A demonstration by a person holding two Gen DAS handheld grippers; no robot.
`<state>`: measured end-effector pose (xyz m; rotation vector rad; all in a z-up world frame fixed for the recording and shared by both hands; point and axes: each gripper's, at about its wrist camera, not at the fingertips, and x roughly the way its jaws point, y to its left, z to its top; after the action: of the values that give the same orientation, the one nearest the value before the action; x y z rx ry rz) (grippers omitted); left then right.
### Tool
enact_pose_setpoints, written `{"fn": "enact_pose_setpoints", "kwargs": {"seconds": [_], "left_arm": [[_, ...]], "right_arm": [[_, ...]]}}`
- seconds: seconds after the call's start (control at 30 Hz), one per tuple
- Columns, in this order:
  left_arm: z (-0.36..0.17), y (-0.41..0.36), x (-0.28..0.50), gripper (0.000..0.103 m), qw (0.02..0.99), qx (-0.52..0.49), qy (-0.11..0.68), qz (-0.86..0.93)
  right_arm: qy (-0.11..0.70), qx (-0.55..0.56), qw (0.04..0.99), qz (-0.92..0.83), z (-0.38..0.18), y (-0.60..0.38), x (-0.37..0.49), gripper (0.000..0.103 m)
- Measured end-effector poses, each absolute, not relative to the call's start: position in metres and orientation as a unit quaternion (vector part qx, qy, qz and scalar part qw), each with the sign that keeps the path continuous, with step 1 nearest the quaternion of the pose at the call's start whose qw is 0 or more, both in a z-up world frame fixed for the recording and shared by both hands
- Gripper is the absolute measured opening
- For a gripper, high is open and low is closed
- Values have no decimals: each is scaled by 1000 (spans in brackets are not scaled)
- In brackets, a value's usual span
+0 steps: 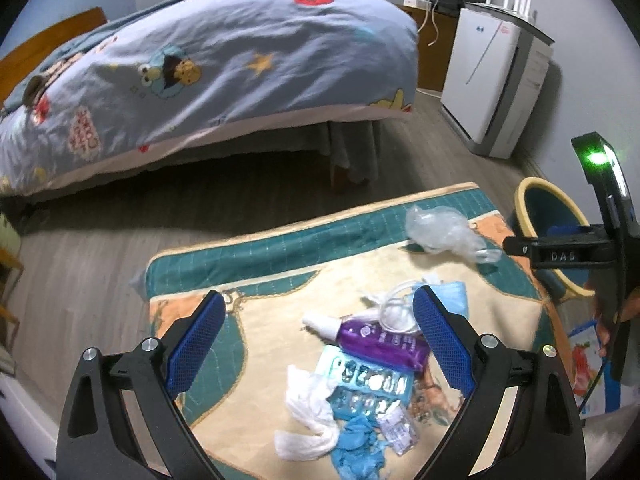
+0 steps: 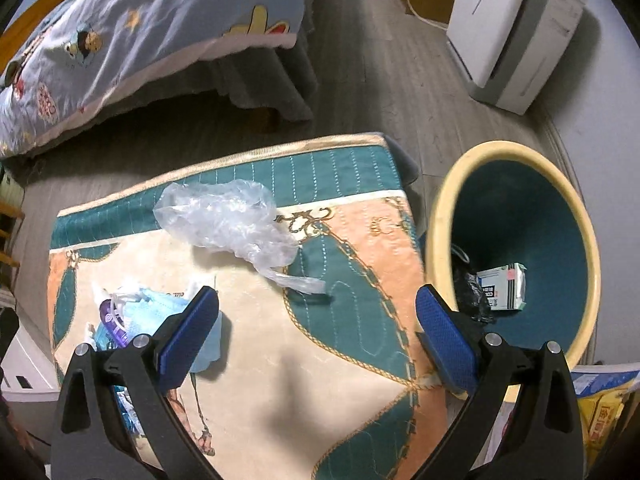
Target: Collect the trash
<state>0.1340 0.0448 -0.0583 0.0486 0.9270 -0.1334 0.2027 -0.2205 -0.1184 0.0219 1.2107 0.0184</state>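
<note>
A pile of trash lies on the rug (image 1: 256,344): a purple tube (image 1: 380,340), a blue blister pack (image 1: 368,388), a white tissue (image 1: 308,412), a blue glove (image 1: 360,448) and a blue face mask (image 1: 452,296). My left gripper (image 1: 320,332) is open above the pile, holding nothing. A crumpled clear plastic bag (image 2: 228,220) lies further along the rug. The yellow-rimmed bin (image 2: 512,160) stands beside the rug and holds a small box (image 2: 504,286) and a black wrapper (image 2: 472,292). My right gripper (image 2: 316,328) is open and empty over the rug, next to the bin.
A bed (image 1: 200,64) with a blue cartoon cover stands beyond the rug. A white appliance (image 1: 492,76) stands against the wall. Wooden floor (image 1: 100,264) surrounds the rug. A printed bag (image 2: 604,408) lies by the bin.
</note>
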Motion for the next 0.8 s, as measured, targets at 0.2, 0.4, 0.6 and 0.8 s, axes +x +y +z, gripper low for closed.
{"fn": "enact_pose_setpoints", "kwargs": {"seconds": [0.2, 0.4, 0.6, 0.8], "left_arm": [[-75, 34, 154, 94, 882, 40, 464, -78], [-92, 16, 165, 94, 869, 72, 478, -107], [-102, -8, 173, 94, 857, 80, 486, -154], [-115, -37, 171, 94, 839, 116, 493, -200]], "right_arm": [[577, 30, 816, 5, -131, -219, 224, 97], [590, 12, 808, 7, -146, -210, 241, 97], [597, 21, 802, 14, -156, -208, 252, 97], [613, 51, 788, 40, -169, -208, 262, 80]]}}
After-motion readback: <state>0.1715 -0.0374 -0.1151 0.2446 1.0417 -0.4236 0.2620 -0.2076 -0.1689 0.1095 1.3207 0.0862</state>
